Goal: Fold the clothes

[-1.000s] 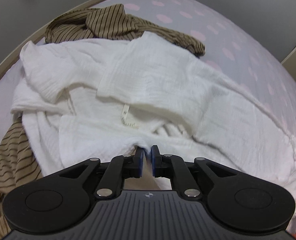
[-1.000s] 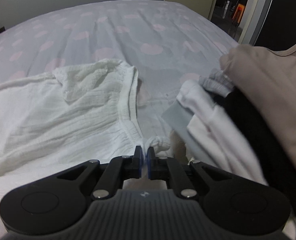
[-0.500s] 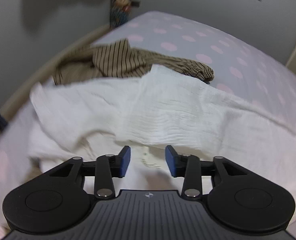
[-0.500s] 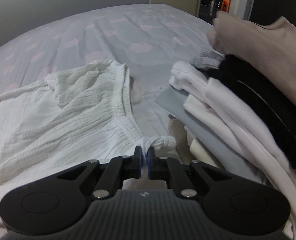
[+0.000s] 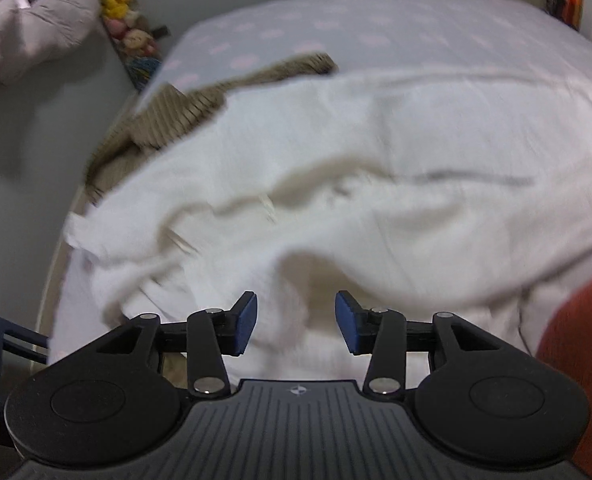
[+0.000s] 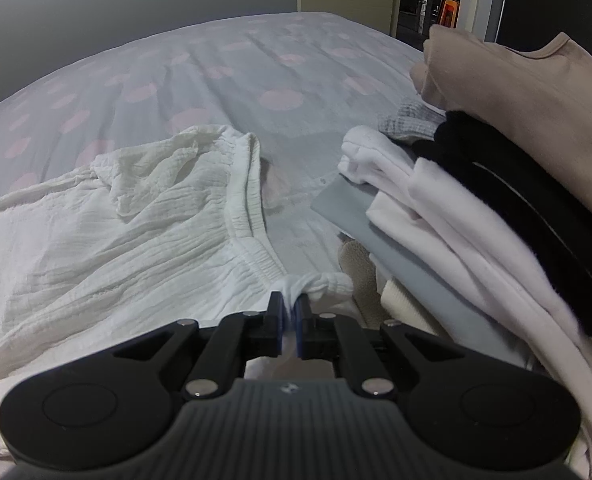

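Your right tongs pinch the white garment's waistband, anchoring it; your left tongs gape empty above the cloth.

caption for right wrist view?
Right gripper pinches white garment by its waistband on polka-dot bed, beside folded stack.

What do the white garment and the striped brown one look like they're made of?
White garment: looks like crinkled cotton gauze, matte, with fine wrinkle ridges and a gathered elastic band.
Striped brown garment: a soft matte fabric with thin dark stripes, possibly a knit; motion blur leaves it open.
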Demonstrator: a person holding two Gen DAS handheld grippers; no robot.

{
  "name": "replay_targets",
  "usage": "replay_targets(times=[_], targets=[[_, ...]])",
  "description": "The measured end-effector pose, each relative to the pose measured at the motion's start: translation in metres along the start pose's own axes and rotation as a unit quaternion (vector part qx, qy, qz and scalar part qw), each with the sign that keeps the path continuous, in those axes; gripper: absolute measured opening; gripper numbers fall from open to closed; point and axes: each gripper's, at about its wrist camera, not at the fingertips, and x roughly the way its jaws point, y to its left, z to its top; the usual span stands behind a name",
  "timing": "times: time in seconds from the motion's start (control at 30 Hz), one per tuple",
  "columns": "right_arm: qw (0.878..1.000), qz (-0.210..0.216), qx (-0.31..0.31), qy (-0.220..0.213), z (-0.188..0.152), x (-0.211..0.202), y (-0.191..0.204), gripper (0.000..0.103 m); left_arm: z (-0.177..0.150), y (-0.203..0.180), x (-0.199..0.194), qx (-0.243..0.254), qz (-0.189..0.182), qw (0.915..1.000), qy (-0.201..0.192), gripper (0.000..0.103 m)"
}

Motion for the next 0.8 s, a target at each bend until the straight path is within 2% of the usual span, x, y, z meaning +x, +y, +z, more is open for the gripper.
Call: replay_targets(times=[0.03, 0.1, 0.3, 0.4, 0.5, 0.6, 0.7, 0.8], targets=[[1.000, -0.001, 0.000, 0.000, 0.000, 0.000, 0.000, 0.007, -0.003, -0.003, 0.005, 0.005, -0.006, 1.0000, 0.006, 0.033], [1.000, -0.002, -0.001, 0.001, 0.000, -0.001, 0.000, 0.007, -0.005, -0.009, 0.016, 0.013, -0.007, 0.9998, 0.011, 0.032], [1.000, -0.006, -0.006, 0.003, 0.002, -0.002, 0.002, 0.007, 0.005, -0.012, 0.041, 0.031, 0.058, 0.9978, -0.011, 0.033], [1.000, -0.009, -0.008, 0.006, 0.002, 0.000, 0.003, 0.007, 0.016, -0.008, 0.059, 0.038, 0.077, 0.9963, 0.000, 0.039], [1.000, -0.011, -0.006, 0.009, 0.002, 0.003, 0.001, 0.008, 0.018, -0.007, 0.078, 0.049, 0.075, 0.9957, 0.021, 0.041], [1.000, -0.013, -0.003, 0.013, 0.002, 0.006, 0.000, 0.008, 0.015, -0.011, 0.094, 0.074, 0.092, 0.9922, 0.042, 0.041], [1.000, -0.017, -0.004, 0.017, 0.002, 0.009, 0.001, 0.008, 0.016, -0.011, 0.097, 0.076, 0.104, 0.9903, 0.053, 0.013], [1.000, -0.020, -0.008, 0.016, 0.002, 0.010, 0.003, 0.007, 0.019, -0.007, 0.083, 0.069, 0.097, 0.9917, 0.048, 0.006]])
